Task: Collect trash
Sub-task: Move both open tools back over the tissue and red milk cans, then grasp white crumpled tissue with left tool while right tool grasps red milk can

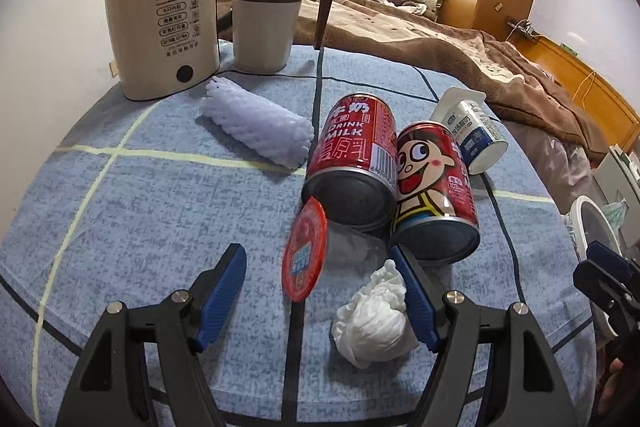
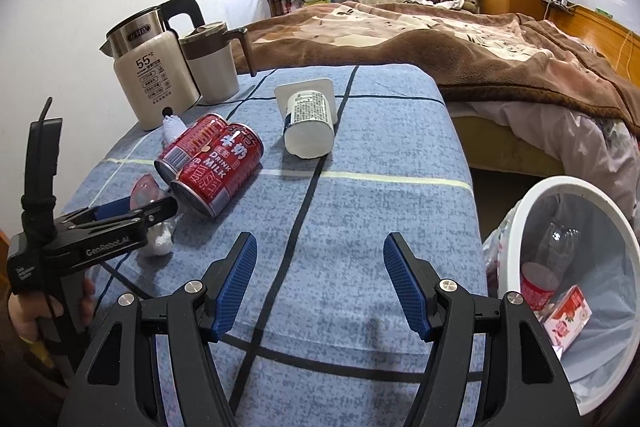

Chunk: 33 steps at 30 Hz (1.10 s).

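My left gripper (image 1: pixel 320 259) is open, its jaws either side of a clear cup with a red lid (image 1: pixel 305 254) and a crumpled white tissue (image 1: pixel 374 319). Just beyond lie two red milk cans (image 1: pixel 354 155) (image 1: pixel 434 187), a white yogurt cup (image 1: pixel 472 131) and a white foam net sleeve (image 1: pixel 256 125). My right gripper (image 2: pixel 320 255) is open and empty above the blue cloth. In the right wrist view the cans (image 2: pixel 218 169) and yogurt cup (image 2: pixel 310 125) lie ahead, and the left gripper (image 2: pixel 132 213) is at the left.
A white trash bin (image 2: pixel 520 227) with a liner stands beside the table at right, holding a bottle, a cup and a carton. A kettle (image 1: pixel 160 23) and a lidded jug (image 1: pixel 266 19) stand at the table's far edge. A bed lies beyond.
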Available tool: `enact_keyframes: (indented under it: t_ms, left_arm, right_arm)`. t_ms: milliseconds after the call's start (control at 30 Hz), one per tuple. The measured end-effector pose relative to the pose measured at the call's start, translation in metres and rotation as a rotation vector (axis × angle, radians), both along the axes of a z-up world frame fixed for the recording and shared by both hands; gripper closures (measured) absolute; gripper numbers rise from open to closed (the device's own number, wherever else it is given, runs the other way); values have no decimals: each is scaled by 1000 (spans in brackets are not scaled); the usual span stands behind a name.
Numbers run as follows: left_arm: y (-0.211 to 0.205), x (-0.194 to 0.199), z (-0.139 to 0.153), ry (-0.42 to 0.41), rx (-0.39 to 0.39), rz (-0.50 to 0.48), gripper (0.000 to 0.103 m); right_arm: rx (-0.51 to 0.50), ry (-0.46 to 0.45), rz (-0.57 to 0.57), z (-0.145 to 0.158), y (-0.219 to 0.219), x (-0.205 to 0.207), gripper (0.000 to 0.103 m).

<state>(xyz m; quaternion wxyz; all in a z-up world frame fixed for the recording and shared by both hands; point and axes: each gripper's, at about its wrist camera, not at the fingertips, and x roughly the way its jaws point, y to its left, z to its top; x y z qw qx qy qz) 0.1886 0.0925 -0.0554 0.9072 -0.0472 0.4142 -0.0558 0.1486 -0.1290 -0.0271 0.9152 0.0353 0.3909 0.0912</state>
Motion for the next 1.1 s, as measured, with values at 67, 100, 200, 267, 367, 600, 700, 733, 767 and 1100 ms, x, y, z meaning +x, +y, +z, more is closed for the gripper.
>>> enact_keyframes:
  t_ms: [67,100,200,267,367,600,700,733,767,1100]
  left_arm:
    - [1,-1,0,0,-15,-5,35]
    - [2,0,0,0,-24,-9,38]
    - [6,-1,-1,2,-50,-16,48]
    - [7,-2,0,1,-57,-19,50]
    - [9,-4,2,-8,-61,-19,50]
    - [10,-7,0,18,-89,-34,46]
    - [9,-14,0,20,-96,-47,36]
    - [9,-18,0,19,-99,-46,35]
    - [9,-21,0,19,-104,-48,32]
    - [0,-40,-5,15,-77,-63,34]
  right_arm:
    - [-1,-5,3,3,2,0,37]
    - [-1,-7,5,4,3,1,37]
    - [7,-3,6,5,6,4,37]
    - [10,0,11,5,9,5,37]
    - [10,6,16,3,13,7,37]
    - [18,19,21,-2,18,9,37]
    - [22,19,17,-2,18,9,37]
    - [23,18,16,-2,18,10,37]
    - [24,18,13,-2,17,10,37]
    - [24,22,11,-4,20,12,37]
